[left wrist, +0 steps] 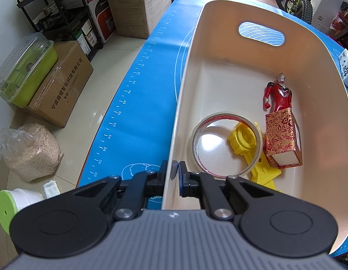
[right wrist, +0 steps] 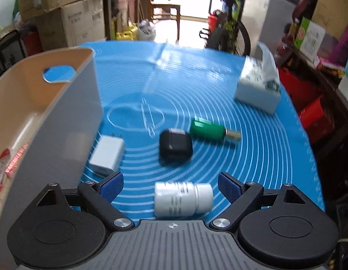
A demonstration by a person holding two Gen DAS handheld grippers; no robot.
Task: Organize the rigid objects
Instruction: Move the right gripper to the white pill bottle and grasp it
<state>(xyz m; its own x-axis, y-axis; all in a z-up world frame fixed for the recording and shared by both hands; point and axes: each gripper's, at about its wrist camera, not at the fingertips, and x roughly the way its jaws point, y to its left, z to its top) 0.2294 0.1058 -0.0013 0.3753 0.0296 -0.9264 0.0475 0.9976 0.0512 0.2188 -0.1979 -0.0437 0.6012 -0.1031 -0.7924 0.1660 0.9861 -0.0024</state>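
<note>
the white bottle [right wrist: 183,199] lies on the blue surface [right wrist: 196,85], right of the cream bin [left wrist: 309,72], between the right gripper [right wrist: 170,185] fingers, spread wide, untouched. the left gripper [left wrist: 174,171] fingers pinch the bin's wall.

My left wrist view looks steeply down, close over the bin [left wrist: 309,67] wall. My right wrist view tilts forward across the blue surface [right wrist: 196,85], with the same bin [right wrist: 68,103] at nine o'clock; both views share it.
</note>
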